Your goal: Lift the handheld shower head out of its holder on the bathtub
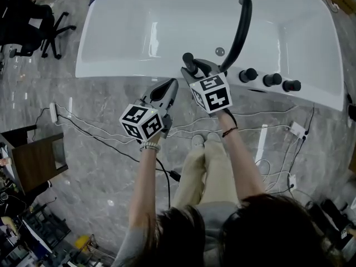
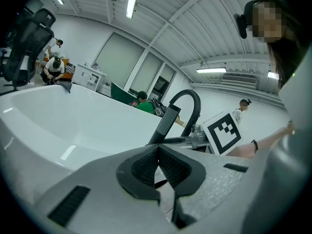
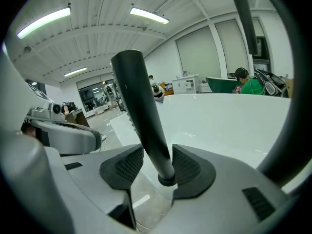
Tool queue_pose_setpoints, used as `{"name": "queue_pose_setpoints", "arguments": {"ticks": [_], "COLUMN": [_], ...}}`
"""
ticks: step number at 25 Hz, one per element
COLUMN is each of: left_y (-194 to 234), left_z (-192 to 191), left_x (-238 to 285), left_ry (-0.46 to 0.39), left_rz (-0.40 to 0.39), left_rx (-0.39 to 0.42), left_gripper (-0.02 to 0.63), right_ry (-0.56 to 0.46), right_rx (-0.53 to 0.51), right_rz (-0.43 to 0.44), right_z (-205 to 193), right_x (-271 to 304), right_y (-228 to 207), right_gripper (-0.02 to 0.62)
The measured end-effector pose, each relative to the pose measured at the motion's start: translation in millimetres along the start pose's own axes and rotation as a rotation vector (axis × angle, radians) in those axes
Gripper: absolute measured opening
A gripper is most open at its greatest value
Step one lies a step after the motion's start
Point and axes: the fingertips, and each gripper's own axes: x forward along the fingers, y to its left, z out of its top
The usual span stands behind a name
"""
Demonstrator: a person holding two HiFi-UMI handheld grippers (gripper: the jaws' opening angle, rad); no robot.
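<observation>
Slim black shower head point(image 3: 141, 116) stands inside right gripper point(image 3: 157, 165), jaws parted. Left gripper point(image 2: 157, 167) clenched, empty. White bathtub point(image 1: 111, 68) at 12 o'clock, marble floor point(image 1: 83, 99).

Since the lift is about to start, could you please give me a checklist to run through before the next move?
1. Shower head handle between the right gripper's pads: ok.
2. Right gripper closed on the handle: not ok; its jaws stand apart, with a gap on one side.
3. Handle seated upright in its holder: ok.
4. Left gripper out of the way: ok; it is shut, empty and off to the side.
5. Faucet arch clear of the handle: ok; it stands apart.
6. Hose free to follow: cannot tell.
</observation>
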Motion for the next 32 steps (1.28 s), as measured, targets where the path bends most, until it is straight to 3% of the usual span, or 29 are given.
{"name": "queue_pose_setpoints", "arguments": {"ticks": [20, 32], "left_y": [2, -22], "left_z": [-7, 14], "left_x": [5, -6], "left_ry": [0.004, -0.041], "left_rz": [0.023, 0.043], "left_rx": [-0.021, -0.023], "left_gripper": [0.005, 0.005], "right_ry": [0.035, -0.011], "right_rx": [-0.060, -0.075], "right_rz": [-0.061, -0.055], "right_z": [0, 30], "right_x": [4, -30], "right_y": [-2, 8], "right_gripper": [0.137, 0.133]}}
